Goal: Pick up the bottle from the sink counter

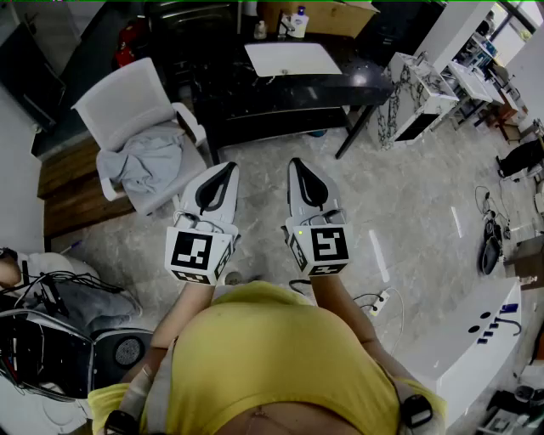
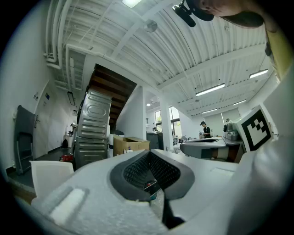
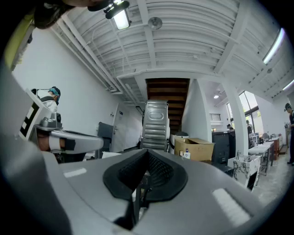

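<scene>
In the head view, a white bottle with a blue cap (image 1: 299,20) stands at the far end of a dark counter (image 1: 255,102), behind a white sink basin (image 1: 291,59). A smaller bottle (image 1: 260,29) stands to its left. Both grippers are held side by side at waist height, well short of the counter and pointing toward it. The left gripper (image 1: 227,168) has its jaws together with nothing in them. The right gripper (image 1: 297,164) is likewise shut and empty. In the right gripper view the bottle (image 3: 186,154) shows small and far off beside a cardboard box (image 3: 197,149), beyond the right gripper (image 3: 148,155).
A white chair with a grey cloth over it (image 1: 140,140) stands left of the counter. White benches with gear (image 1: 425,93) are at the right. Cables and a power strip (image 1: 378,299) lie on the tiled floor. A metal staircase (image 3: 155,124) rises behind.
</scene>
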Demonstrator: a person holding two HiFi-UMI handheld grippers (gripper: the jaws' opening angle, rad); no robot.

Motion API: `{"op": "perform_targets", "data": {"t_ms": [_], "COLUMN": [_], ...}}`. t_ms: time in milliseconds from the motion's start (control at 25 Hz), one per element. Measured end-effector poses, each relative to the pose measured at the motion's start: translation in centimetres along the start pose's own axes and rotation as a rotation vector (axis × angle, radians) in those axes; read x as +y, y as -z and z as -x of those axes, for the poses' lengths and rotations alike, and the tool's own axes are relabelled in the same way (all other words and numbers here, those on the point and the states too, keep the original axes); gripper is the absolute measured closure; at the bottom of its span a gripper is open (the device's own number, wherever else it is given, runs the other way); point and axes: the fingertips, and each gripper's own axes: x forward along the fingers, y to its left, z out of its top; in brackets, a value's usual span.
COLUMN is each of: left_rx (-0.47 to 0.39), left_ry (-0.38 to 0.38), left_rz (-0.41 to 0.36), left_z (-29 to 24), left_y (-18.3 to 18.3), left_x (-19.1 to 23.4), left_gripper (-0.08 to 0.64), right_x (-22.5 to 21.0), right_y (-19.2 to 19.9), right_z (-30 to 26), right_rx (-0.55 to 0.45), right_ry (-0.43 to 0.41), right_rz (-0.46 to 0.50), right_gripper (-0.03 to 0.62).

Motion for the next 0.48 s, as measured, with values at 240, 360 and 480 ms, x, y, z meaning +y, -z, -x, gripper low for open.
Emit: {"op": "perform_targets", "data": {"t_ms": [240, 360, 480], "left_rx": [-0.006, -0.008, -0.006], "left_ry": [-0.013, -0.024, -0.036], "left_rz": [-0.004, 0.003, 0.010], "left_z": [-2.8, -3.6, -4.2], "left_y": [-0.2, 0.1, 0.7], "left_x": [0.5, 0.2, 0.1], "left_gripper": [0.555, 0.555, 0.555], "right_x": [-2.0, -2.7, -3.5], "right_y": [-0.3, -0.3, 0.4], "right_z": [-2.1, -2.4, -2.7], "right_rx": [-0.030, -0.046, -0.036], "right_ry": [-0.030, -0.059, -0.063], "right_rz": [-0.029, -0.055, -0.048], "right_gripper": [0.592, 0.591, 0.591]}}
